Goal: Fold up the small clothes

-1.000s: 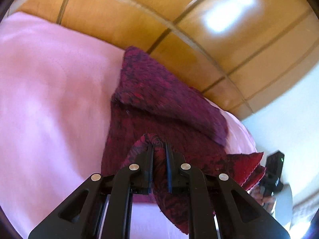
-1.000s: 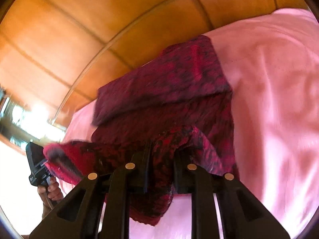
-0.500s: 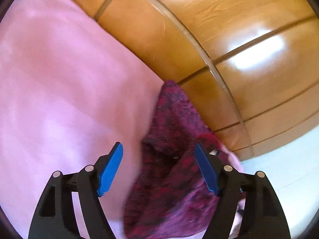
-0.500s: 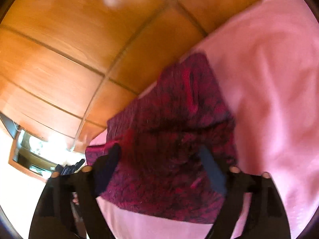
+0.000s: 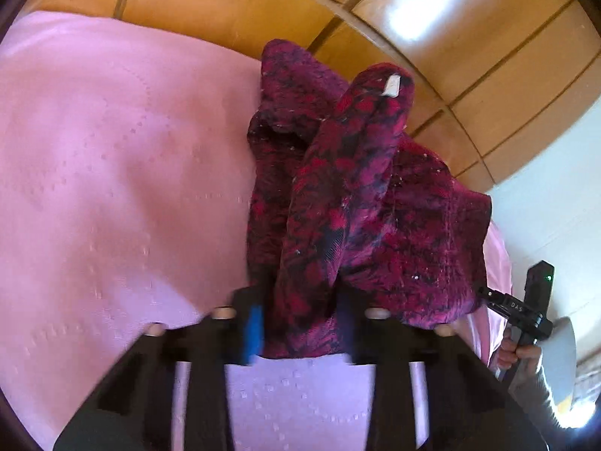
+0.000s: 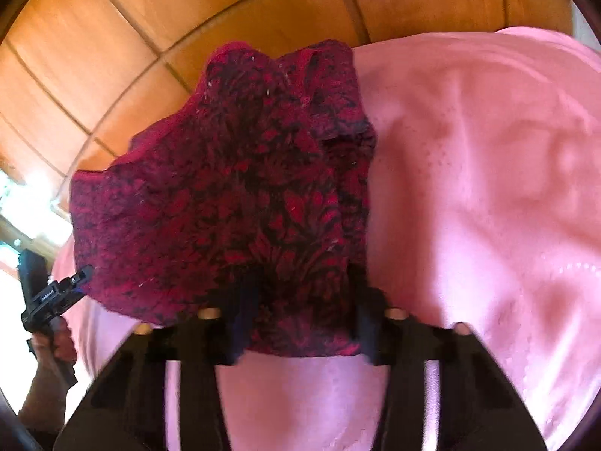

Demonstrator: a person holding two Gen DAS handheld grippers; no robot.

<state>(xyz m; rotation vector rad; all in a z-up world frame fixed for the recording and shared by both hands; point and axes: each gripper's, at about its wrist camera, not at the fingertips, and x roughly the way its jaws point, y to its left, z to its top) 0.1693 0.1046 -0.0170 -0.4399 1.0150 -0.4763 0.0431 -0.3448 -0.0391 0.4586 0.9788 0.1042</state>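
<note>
You're mid-fold here, at the re-grab. Starting on the left: your left gripper (image 5: 300,323) has just been closing and its jaws are clenched on a bunched ridge of the garment (image 5: 357,195), the dark red patterned one, right at its near edge. That garment sits toward the far edge of the pink bed cover (image 5: 112,169), up against the wooden panel (image 5: 225,3), and it's only partly folded, with one flap thrown over and standing in a rumpled hump. Over on the right, your right gripper (image 6: 300,319) has also just been closing, and its jaws pinch the near hem of the same garment (image 6: 233,195), so both claws are grasping cloth along the near edge. I'd guess the next move is lifting that near edge with both hands together and carrying it over toward the far edge, keeping the two corners level so the hump flattens rather than rolling into a wad; the cloth looks soft and floppy, so a lopsided lift would probably skew it. Writing-wise: there's a small pale tag (image 5: 392,85) on the raised flap, too small to read, and the far gripper seen in each wrist view has a little white label, blurred past reading.
</note>
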